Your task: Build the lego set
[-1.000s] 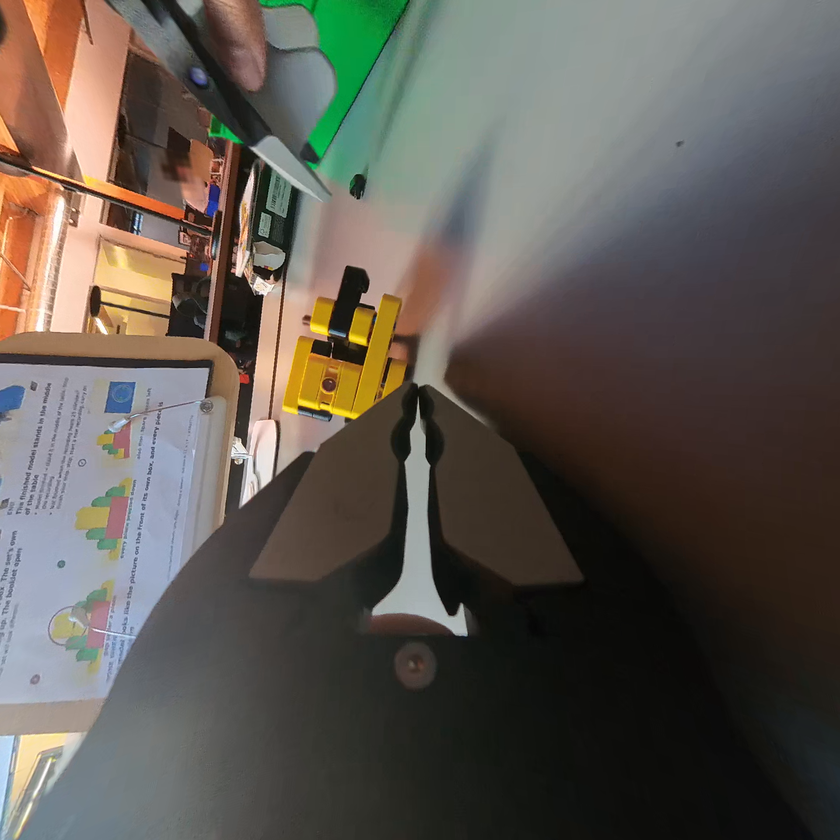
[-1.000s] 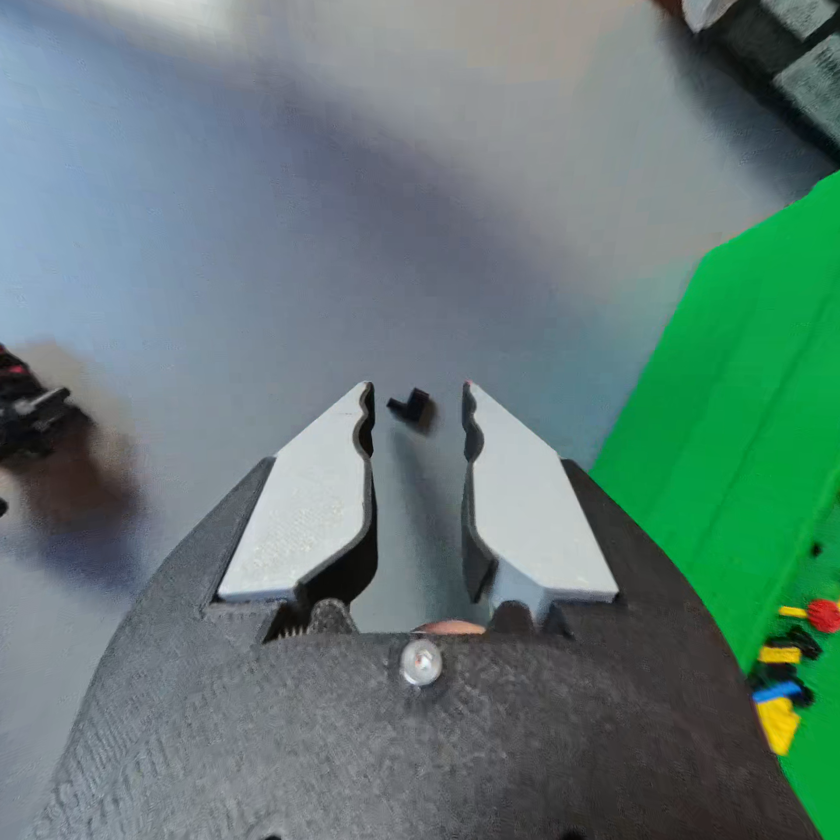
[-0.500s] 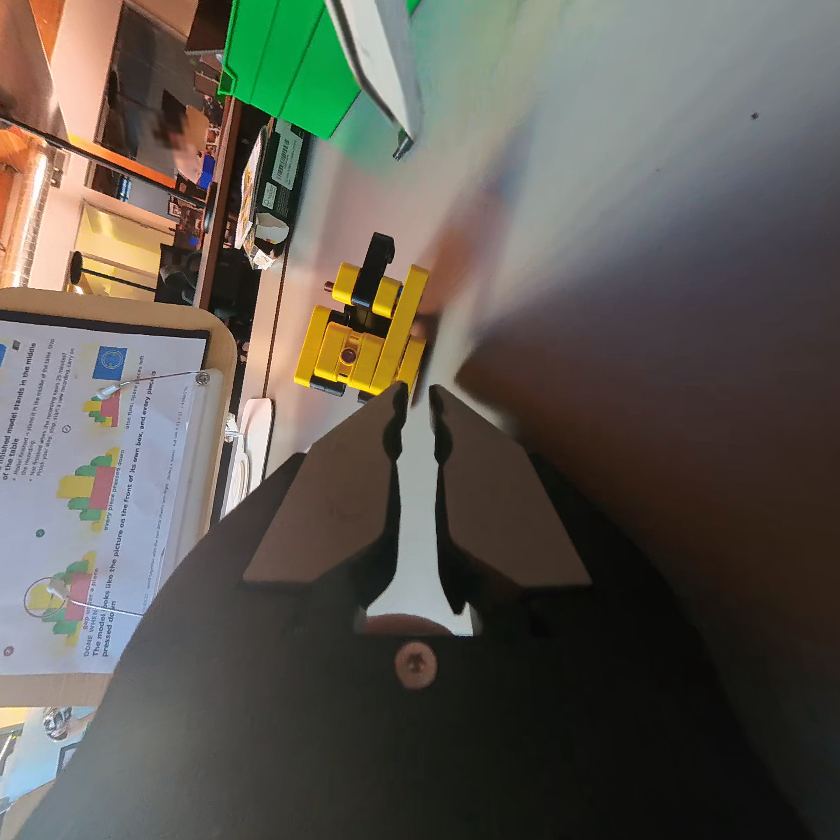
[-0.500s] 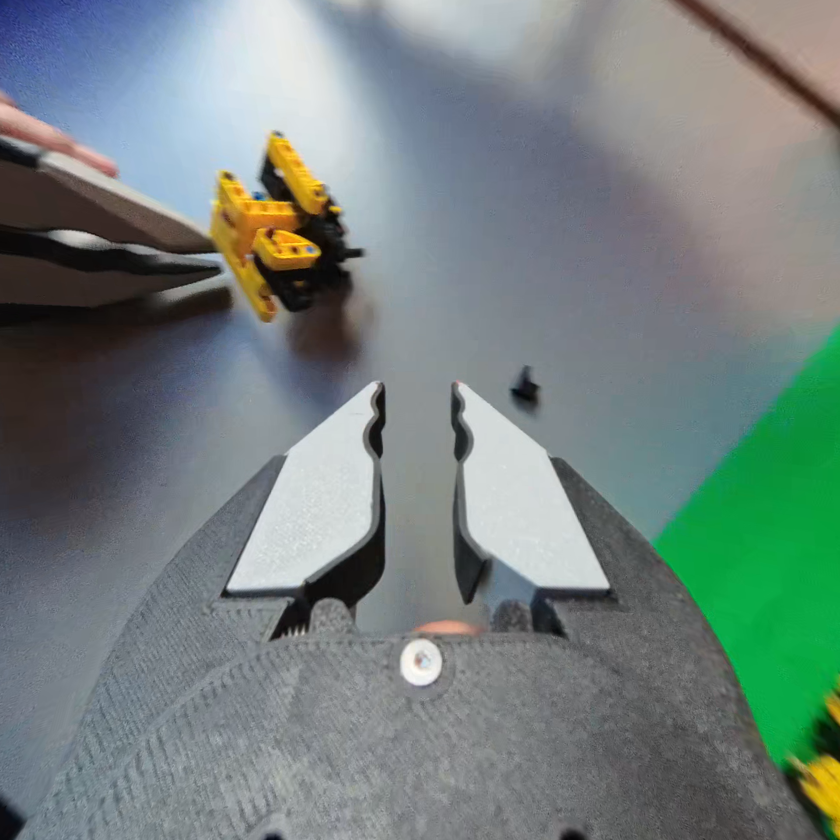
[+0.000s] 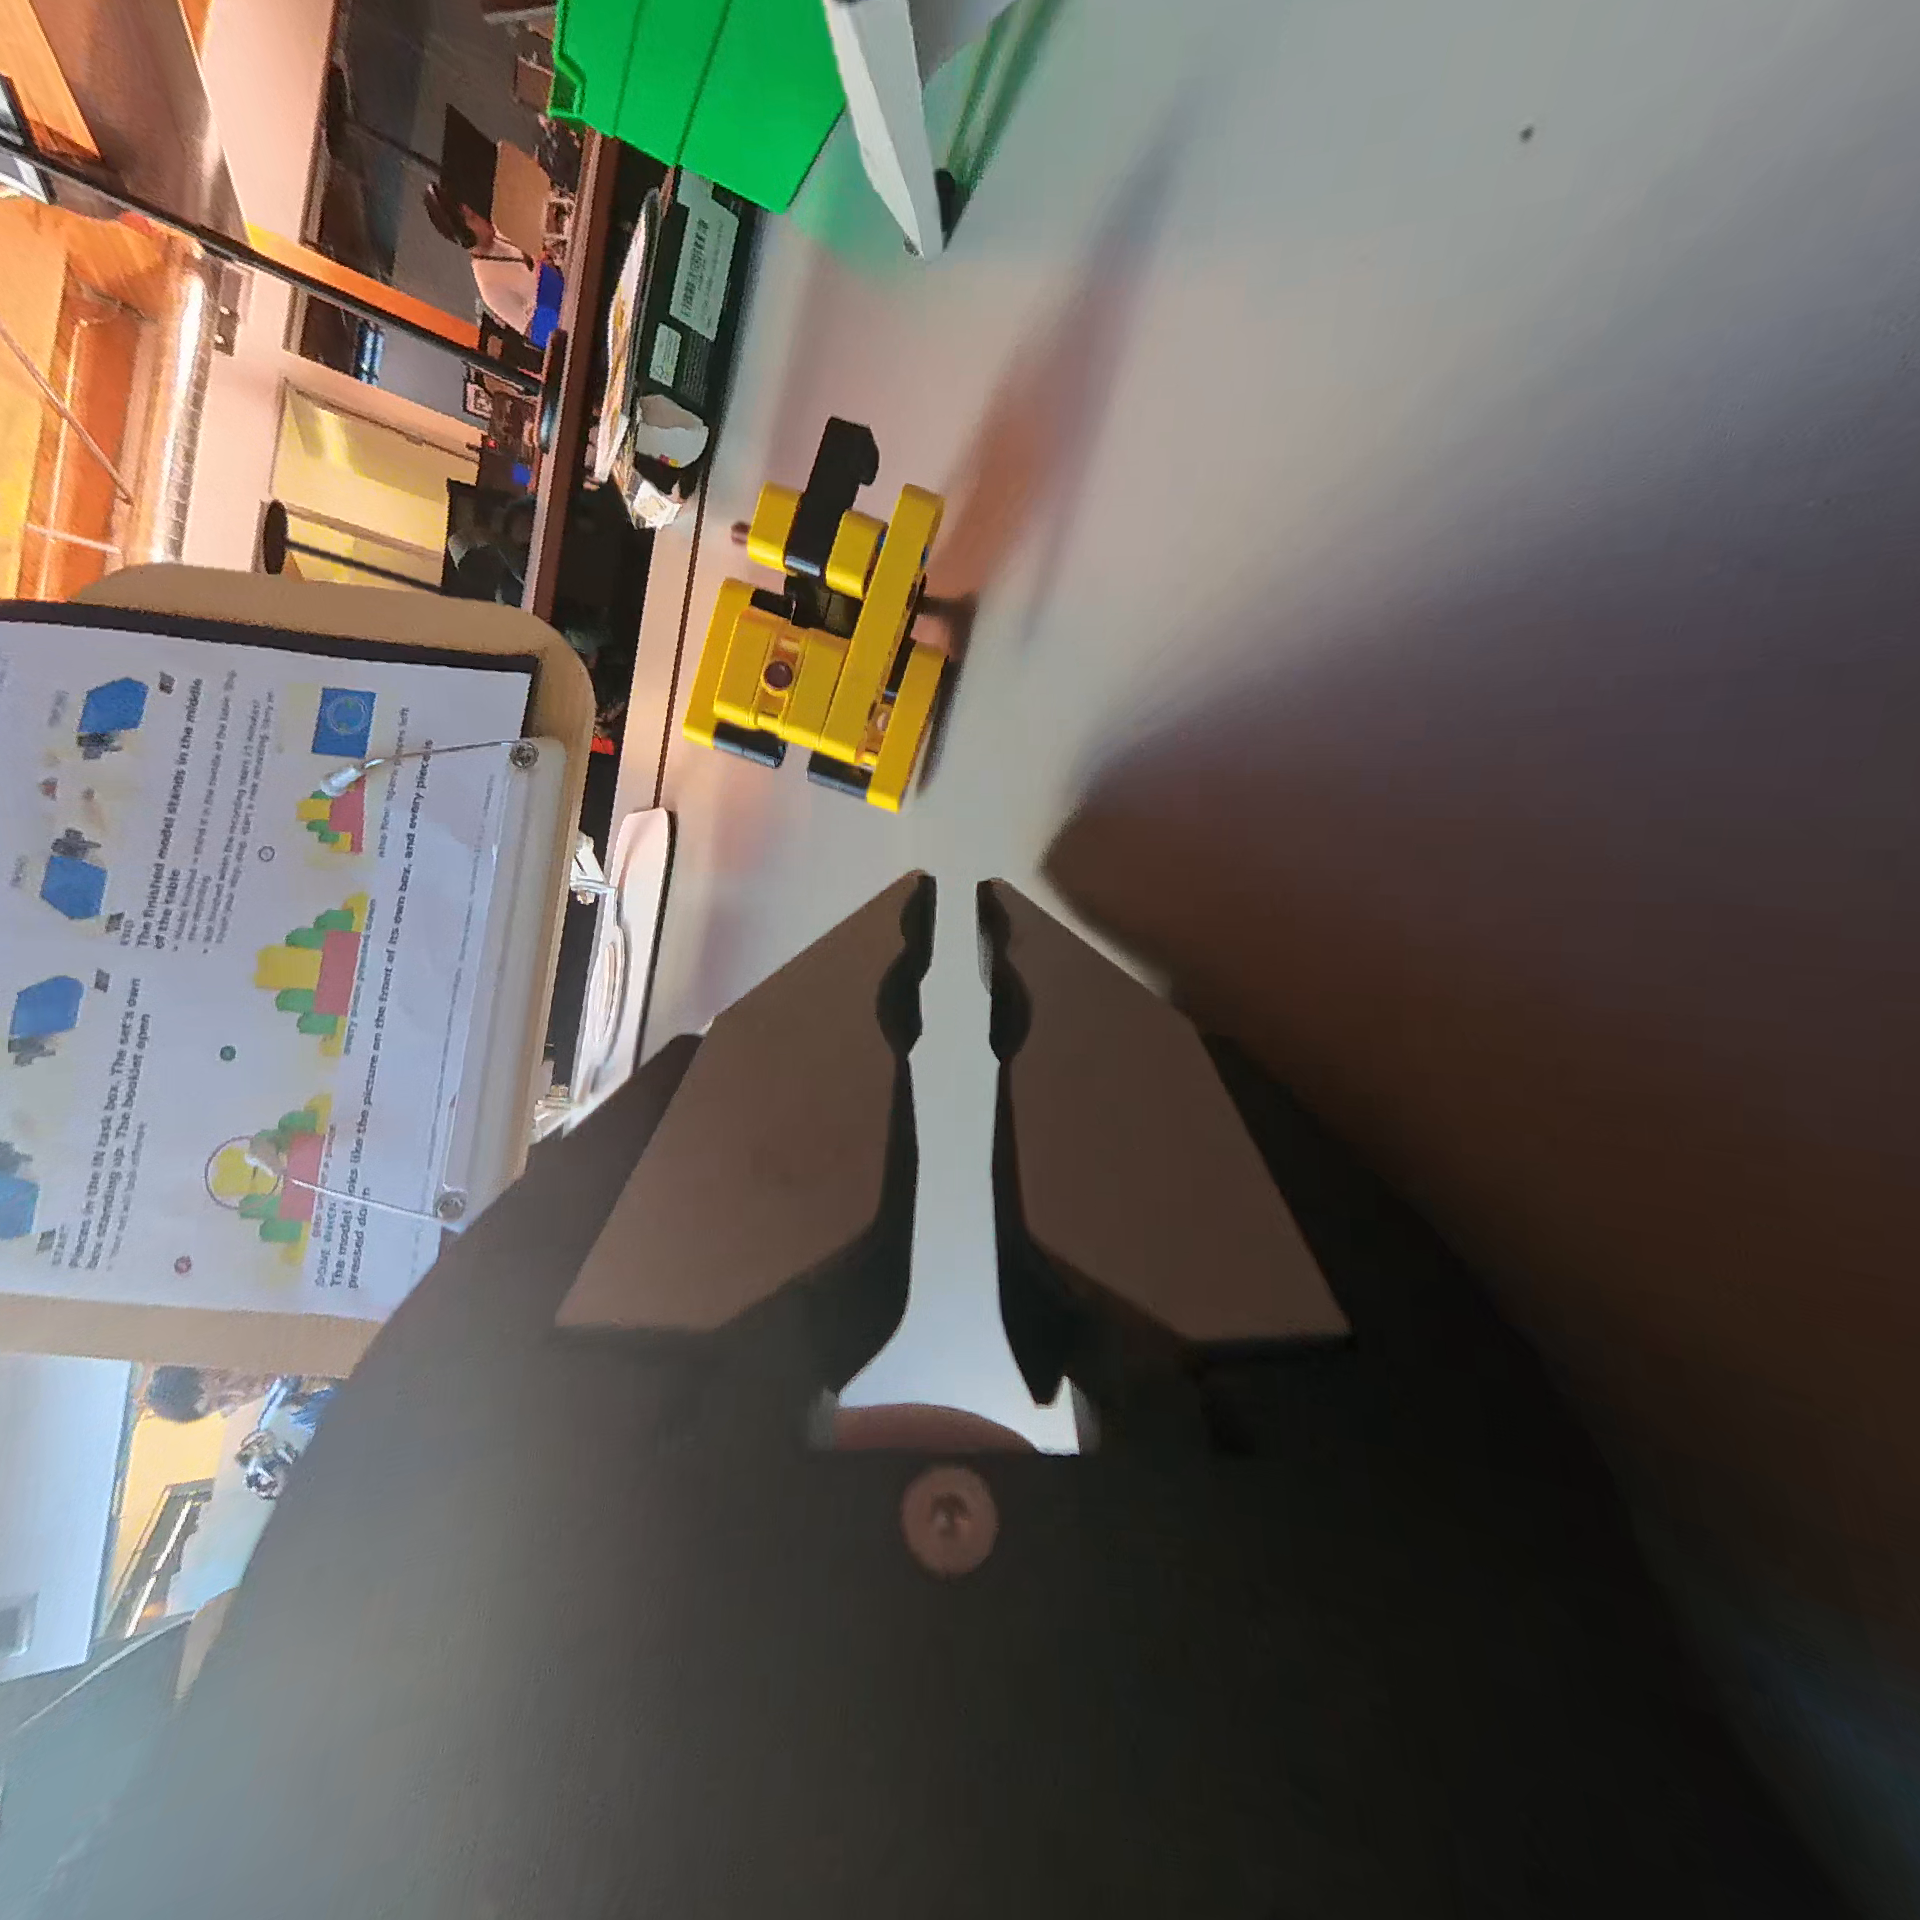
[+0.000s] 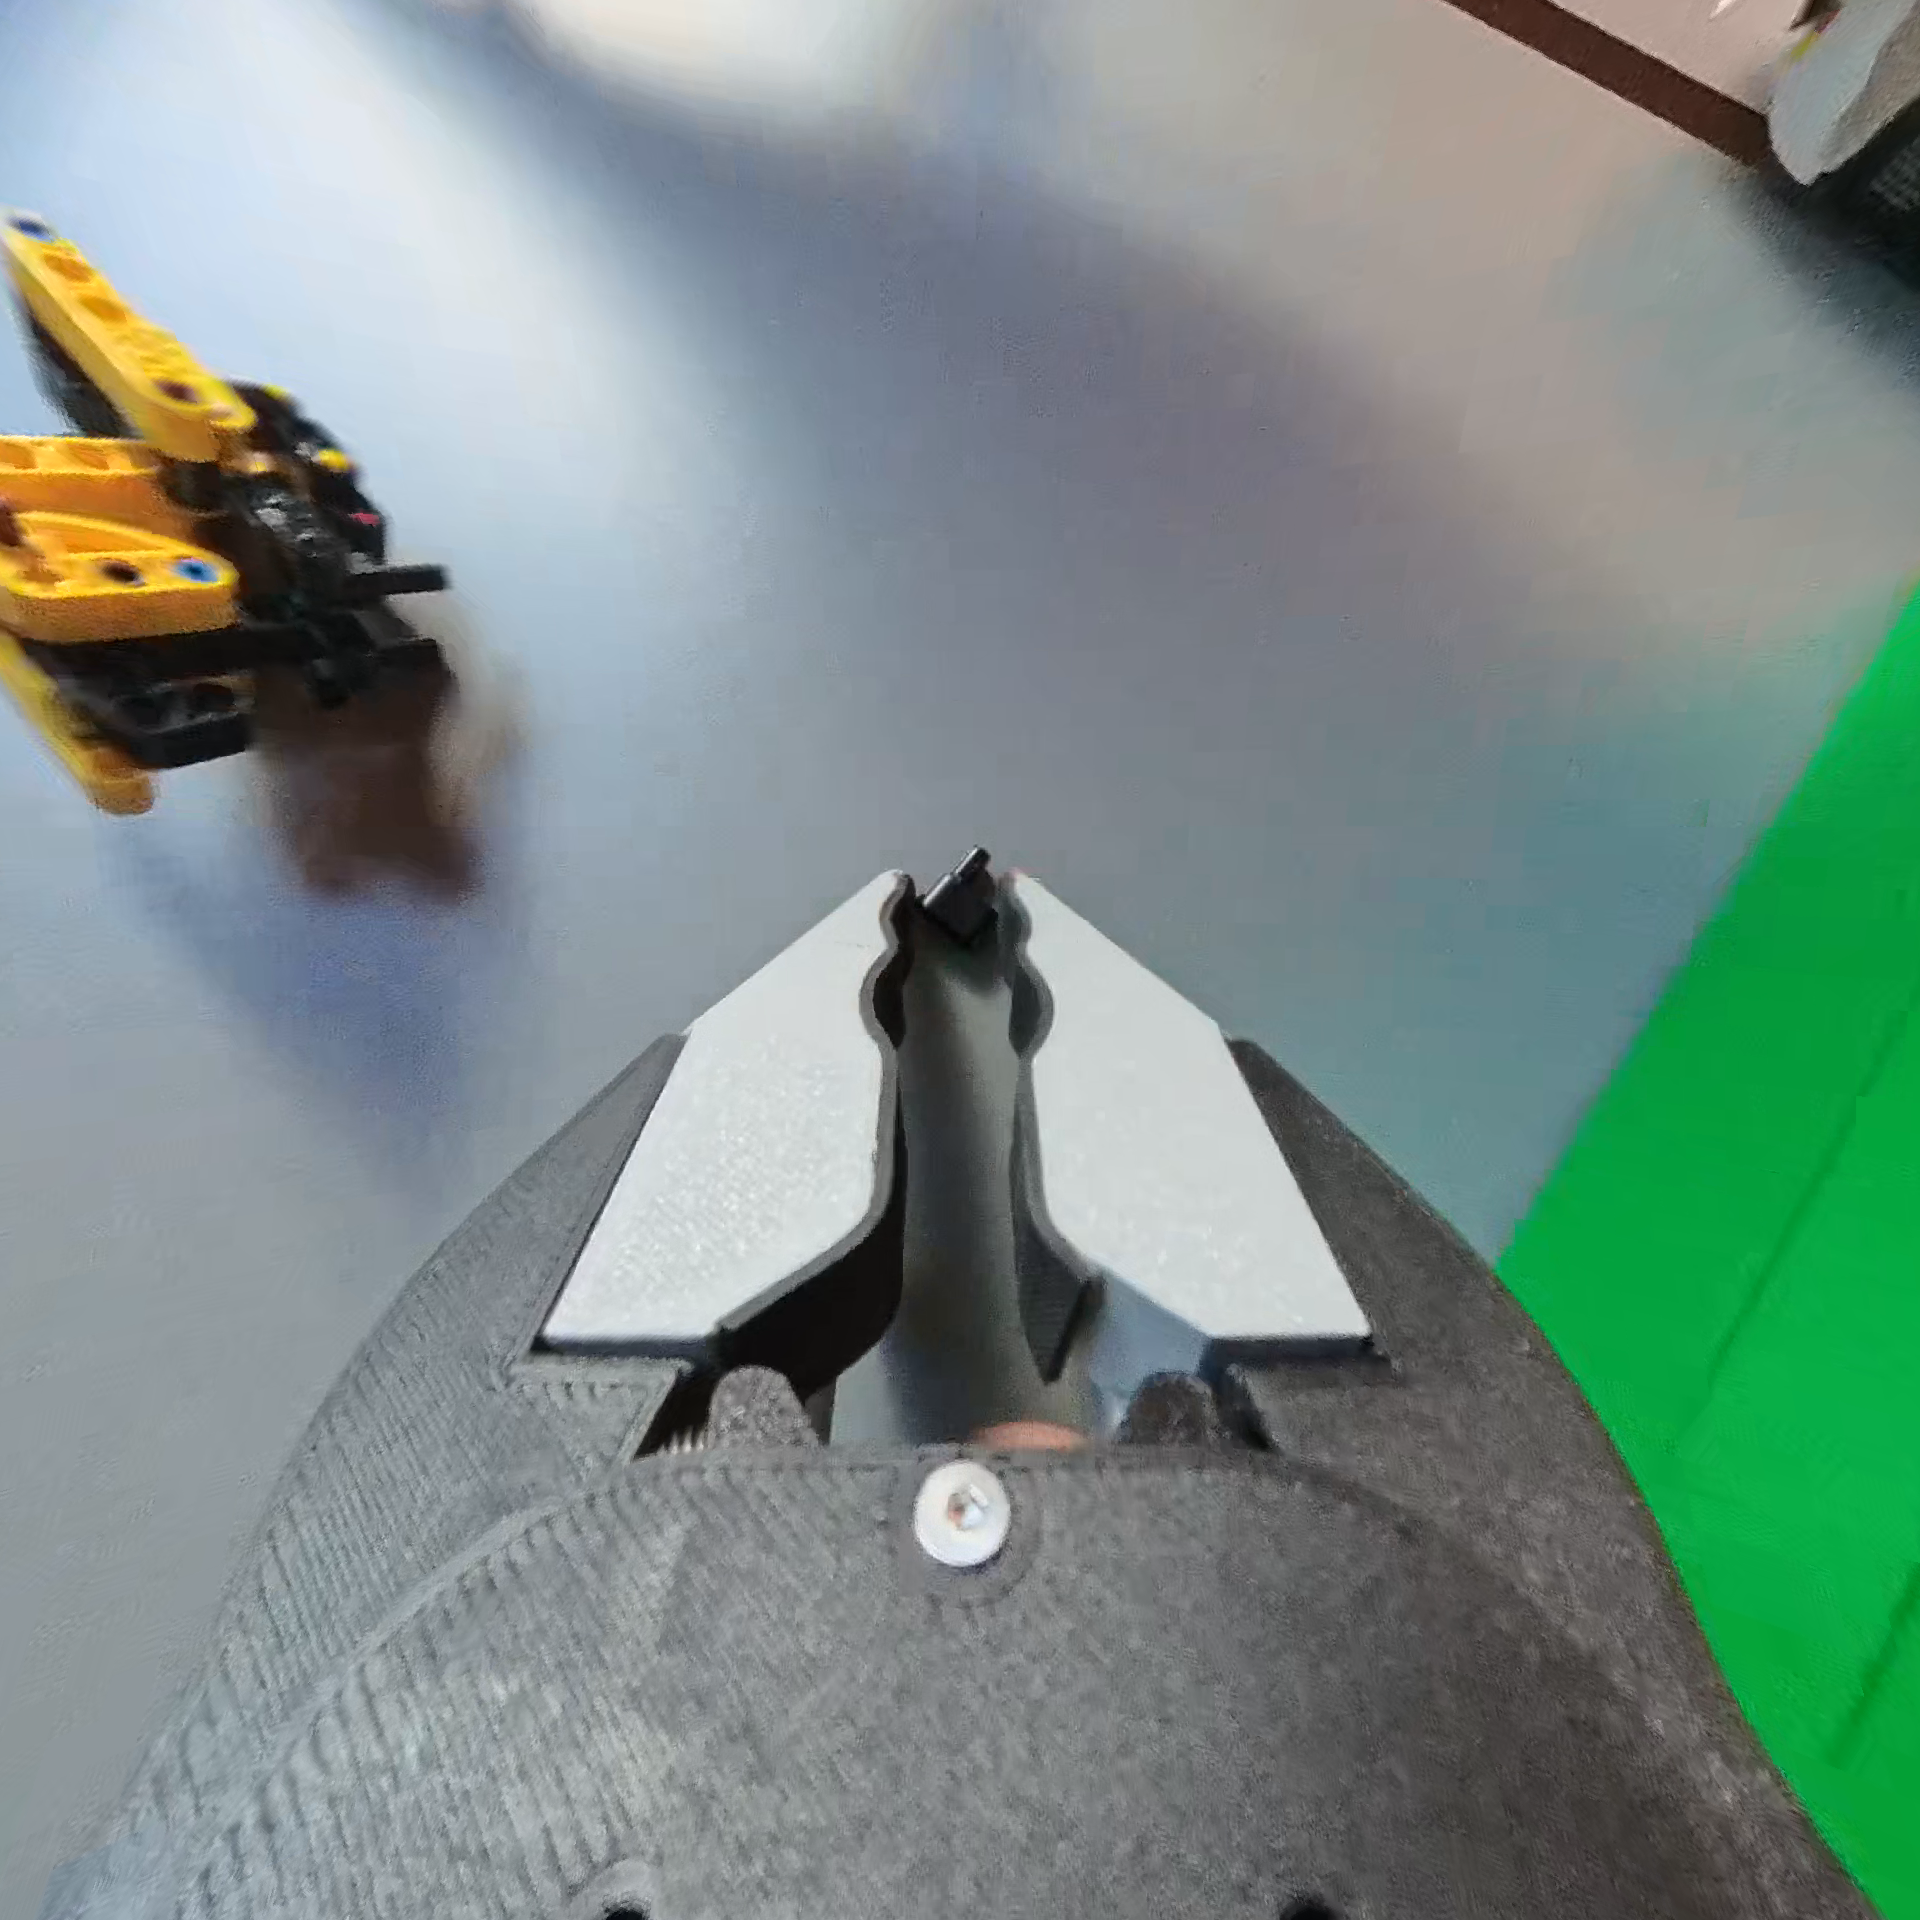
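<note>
Grey tabletop [image 6: 1039, 520] carries a yellow-and-black lego model [image 5: 831, 644] at far left. Nearer, the right gripper [image 6: 956, 894] pinches a small black piece [image 6: 961, 904]. Left gripper [image 5: 954, 888] stands slightly parted, empty. Green bin [image 6: 1766, 1143] lies right.

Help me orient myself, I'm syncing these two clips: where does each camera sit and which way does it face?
Left wrist view: on the left gripper, rolled sideways, facing the yellow model and an instruction sheet; its nearly closed fingers show.
Right wrist view: on the right gripper, looking down at the table; its fingers pinch a small black piece.
Shared: the yellow model, the green bin, the table.
</note>
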Demonstrator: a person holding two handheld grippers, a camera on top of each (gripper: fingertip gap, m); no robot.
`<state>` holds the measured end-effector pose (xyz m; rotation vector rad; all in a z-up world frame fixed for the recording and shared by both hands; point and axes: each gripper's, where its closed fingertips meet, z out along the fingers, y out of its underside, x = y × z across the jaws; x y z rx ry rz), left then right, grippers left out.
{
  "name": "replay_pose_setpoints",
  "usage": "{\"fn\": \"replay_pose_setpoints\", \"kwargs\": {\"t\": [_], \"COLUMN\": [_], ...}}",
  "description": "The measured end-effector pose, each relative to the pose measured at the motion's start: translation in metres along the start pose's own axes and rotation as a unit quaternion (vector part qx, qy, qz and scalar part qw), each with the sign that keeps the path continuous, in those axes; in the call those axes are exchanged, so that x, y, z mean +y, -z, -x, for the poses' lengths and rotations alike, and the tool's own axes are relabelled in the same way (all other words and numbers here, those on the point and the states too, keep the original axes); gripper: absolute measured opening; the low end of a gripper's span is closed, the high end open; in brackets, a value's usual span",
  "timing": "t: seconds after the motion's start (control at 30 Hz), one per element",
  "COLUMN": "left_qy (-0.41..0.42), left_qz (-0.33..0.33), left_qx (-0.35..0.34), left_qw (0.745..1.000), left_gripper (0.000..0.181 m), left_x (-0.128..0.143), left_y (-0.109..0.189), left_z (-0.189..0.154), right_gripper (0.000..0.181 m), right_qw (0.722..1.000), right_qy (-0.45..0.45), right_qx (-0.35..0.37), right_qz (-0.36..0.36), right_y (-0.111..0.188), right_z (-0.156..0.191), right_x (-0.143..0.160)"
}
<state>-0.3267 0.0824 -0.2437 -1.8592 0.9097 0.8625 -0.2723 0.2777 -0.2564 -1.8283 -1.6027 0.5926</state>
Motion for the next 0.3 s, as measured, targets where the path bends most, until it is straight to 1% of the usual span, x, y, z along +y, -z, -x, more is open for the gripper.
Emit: {"fn": "replay_pose_setpoints", "kwargs": {"t": [0.03,0.1,0.17,0.27,0.3], "left_qy": [0.003,0.013,0.03,0.054,0.06], "left_qz": [0.0,-0.004,-0.005,-0.011,-0.013], "left_qx": [0.002,0.006,0.014,0.03,0.034], "left_qw": [1.0,1.0,0.999,0.998,0.998], "left_gripper": [0.004,0.007,0.01,0.015,0.016], "left_x": [0.001,0.002,0.002,0.002,0.002], "left_y": [0.003,0.006,0.006,0.008,0.008], "left_z": [0.0,0.0,0.001,0.002,0.002], "right_gripper": [0.012,0.012,0.012,0.013,0.013], "right_qw": [1.0,0.994,0.986,0.967,0.96], "right_qy": [0.003,0.004,0.029,0.107,0.142], "right_qx": [-0.028,-0.105,-0.161,-0.226,-0.234], "right_qz": [-0.008,-0.021,-0.043,-0.055,-0.059], "right_y": [0.002,0.01,0.021,0.033,0.035], "right_z": [0.012,0.044,0.074,0.119,0.131], "right_x": [0.001,0.002,-0.001,0.002,0.002]}}
